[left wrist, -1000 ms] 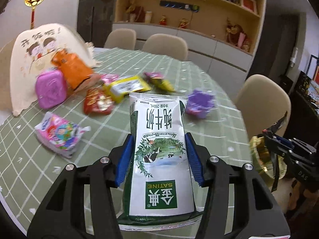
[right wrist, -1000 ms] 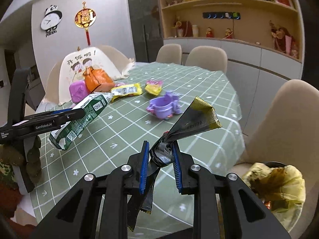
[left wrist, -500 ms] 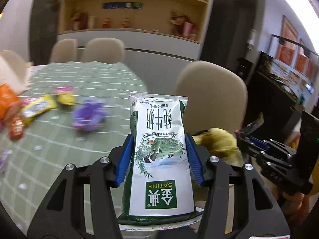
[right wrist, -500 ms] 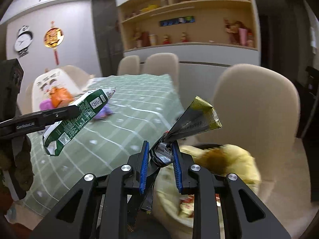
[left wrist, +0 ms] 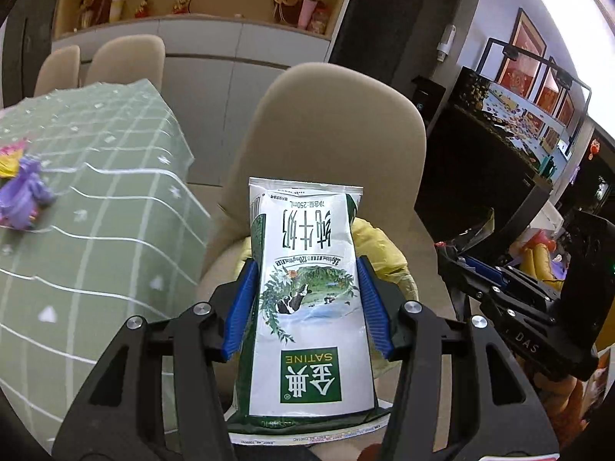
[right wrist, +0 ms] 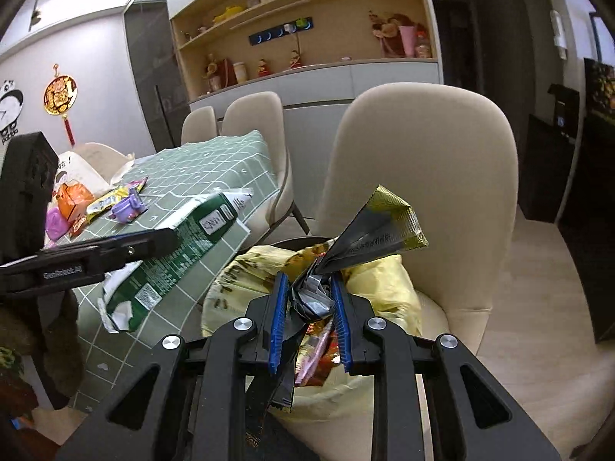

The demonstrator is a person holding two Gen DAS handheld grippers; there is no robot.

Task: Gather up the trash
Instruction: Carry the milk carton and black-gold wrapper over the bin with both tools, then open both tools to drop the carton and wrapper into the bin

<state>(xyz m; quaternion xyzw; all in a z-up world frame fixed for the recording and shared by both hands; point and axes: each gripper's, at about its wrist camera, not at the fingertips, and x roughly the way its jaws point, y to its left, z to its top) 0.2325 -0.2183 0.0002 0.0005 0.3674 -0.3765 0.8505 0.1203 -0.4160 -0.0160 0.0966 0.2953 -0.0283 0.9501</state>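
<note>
My left tongs (left wrist: 307, 303) were clamped partway open on a white-and-green milk pouch (left wrist: 307, 307). My right tongs (right wrist: 309, 319) pinched a crumpled dark foil wrapper (right wrist: 369, 238). Both hung over the yellow-lined trash bin (right wrist: 388, 284) on the beige chair (right wrist: 430, 161); wrappers lay inside.

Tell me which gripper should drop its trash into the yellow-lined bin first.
Probably right: the right gripper holds its crumpled black-and-gold foil wrapper directly above the yellow-lined bin; the left gripper with its green-and-white milk carton hangs beside it.
</note>
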